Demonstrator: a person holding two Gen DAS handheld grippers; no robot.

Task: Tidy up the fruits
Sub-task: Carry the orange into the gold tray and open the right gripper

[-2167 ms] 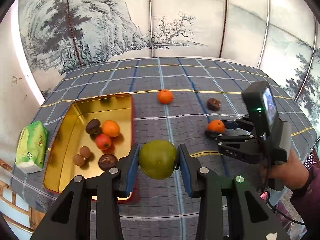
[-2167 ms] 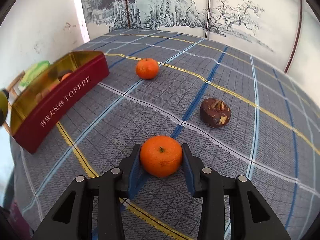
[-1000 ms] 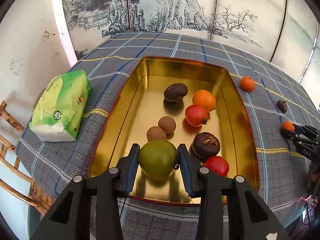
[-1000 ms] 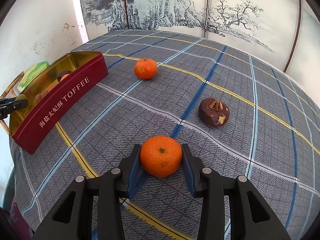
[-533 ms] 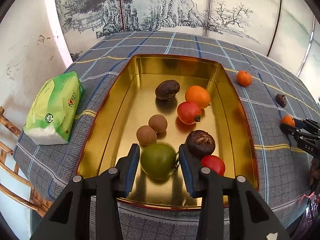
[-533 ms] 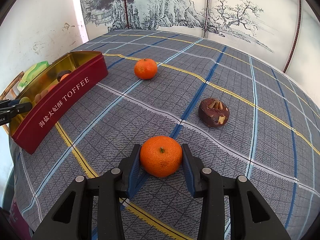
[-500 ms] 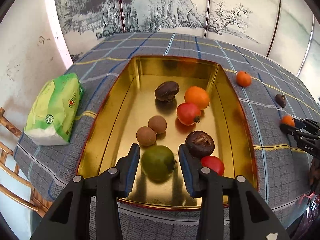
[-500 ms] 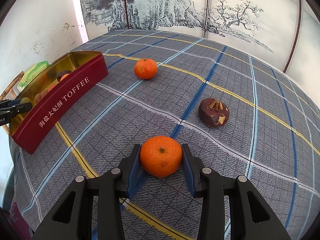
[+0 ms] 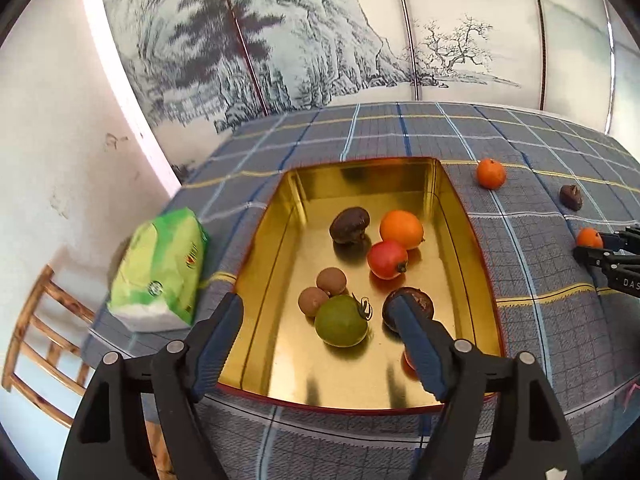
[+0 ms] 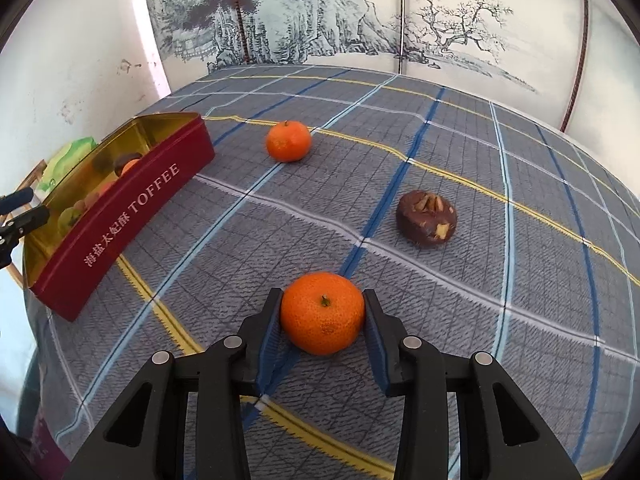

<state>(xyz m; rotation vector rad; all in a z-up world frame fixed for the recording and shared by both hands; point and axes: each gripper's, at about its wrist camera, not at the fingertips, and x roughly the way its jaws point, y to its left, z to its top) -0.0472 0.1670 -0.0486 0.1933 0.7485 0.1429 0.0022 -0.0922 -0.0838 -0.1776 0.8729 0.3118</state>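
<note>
Bright daylight, soft shadows, glare in tin [image 9: 460,216], fisheye-warped edges.

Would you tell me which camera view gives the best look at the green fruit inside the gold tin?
The left wrist view: it looks down into the gold tin, so the whole green fruit shows, lying free between the open left gripper jaws. In the right wrist view the tin's red wall hides most of the contents, and the green fruit cannot be picked out.

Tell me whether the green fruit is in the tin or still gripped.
In the tin. The green fruit rests on the gold floor of the tin, and the left hand-held gripper has just been opening, its fingers clear of it.
</note>
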